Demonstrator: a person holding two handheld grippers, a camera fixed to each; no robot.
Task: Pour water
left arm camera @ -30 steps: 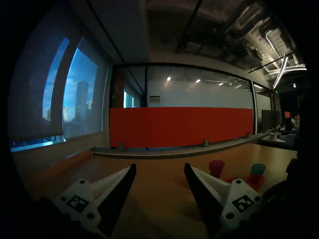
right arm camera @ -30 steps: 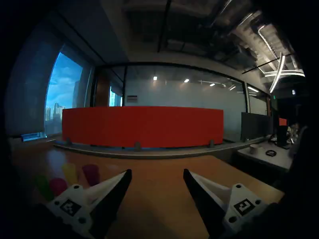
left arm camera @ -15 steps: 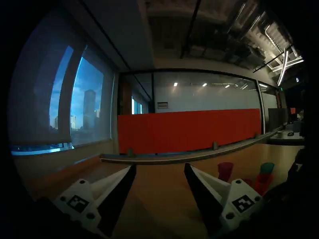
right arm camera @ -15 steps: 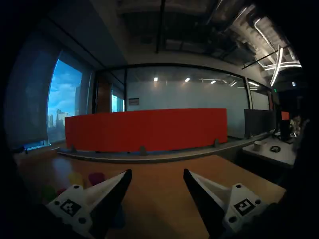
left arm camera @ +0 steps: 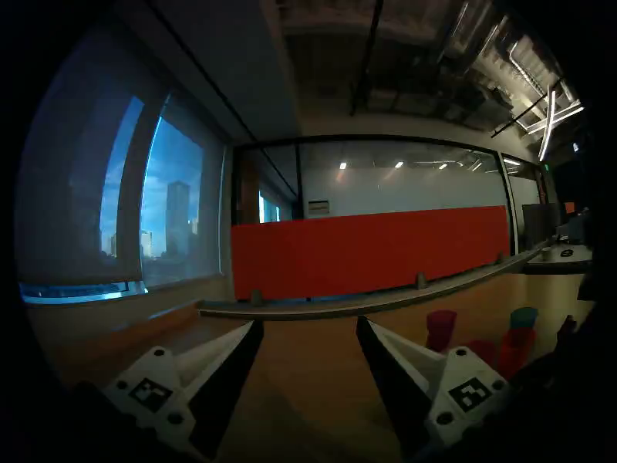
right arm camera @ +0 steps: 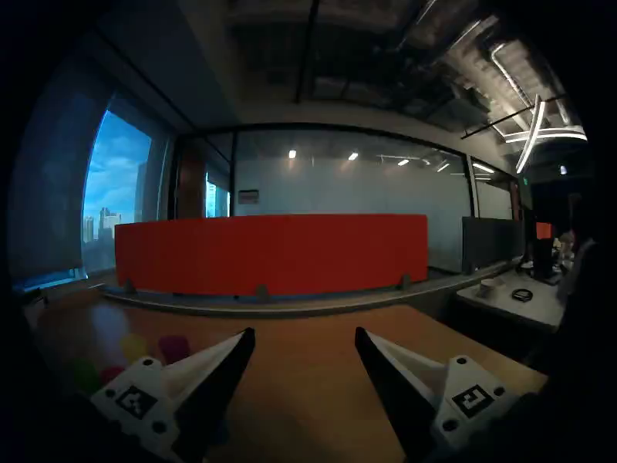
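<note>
Where cups stand, wooden table, red partition

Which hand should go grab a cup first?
Probably left. Both are open and empty, but the magenta cup stands clear just beside the left gripper. From the right gripper, the cups sit dim, off to the side, partly behind its finger.

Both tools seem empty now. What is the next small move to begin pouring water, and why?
Likely turn the left tool to its right and lower it toward the magenta cup. It is open and holds nothing, as is the right tool, and the cup stands on the wooden table off to the side, not between its fingers.
</note>
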